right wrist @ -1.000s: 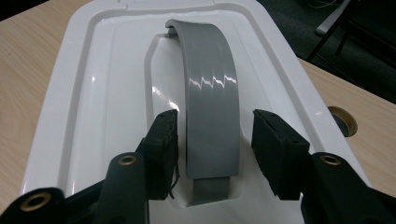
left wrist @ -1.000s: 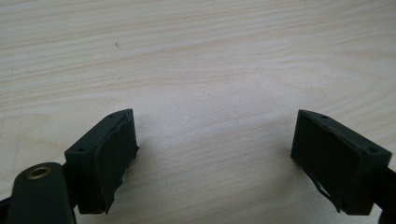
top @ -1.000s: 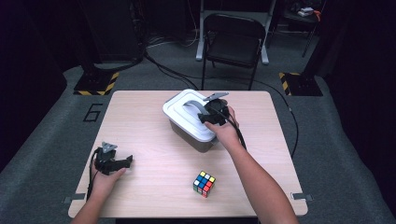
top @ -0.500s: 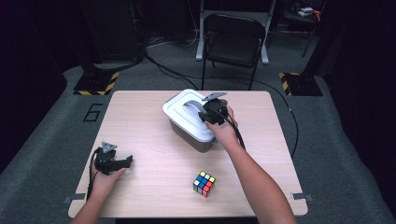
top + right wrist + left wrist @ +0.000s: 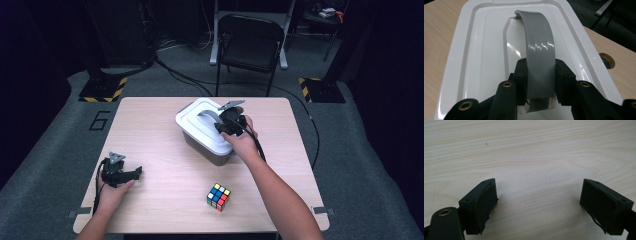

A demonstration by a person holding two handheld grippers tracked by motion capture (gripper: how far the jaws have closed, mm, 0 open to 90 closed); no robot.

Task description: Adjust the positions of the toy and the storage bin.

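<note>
A white lidded bin (image 5: pixel 192 131) stands at the back middle of the wooden table (image 5: pixel 150 120). Its lid (image 5: pixel 474 62) carries an arched grey handle (image 5: pixel 540 47), which also appears from above (image 5: pixel 209 115). My right gripper (image 5: pixel 541 72) is shut on the near end of that handle, one pad pressing each side; the high view shows the gripper (image 5: pixel 223 125) over the lid. My left gripper (image 5: pixel 135 173) rests low on the table near the front left. Its jaws stand wide open over bare wood (image 5: pixel 539 200) with nothing between them.
A Rubik's cube (image 5: pixel 218 196) lies on the table near the front, right of centre. A black folding chair (image 5: pixel 248 42) stands behind the table. Cables run across the grey floor.
</note>
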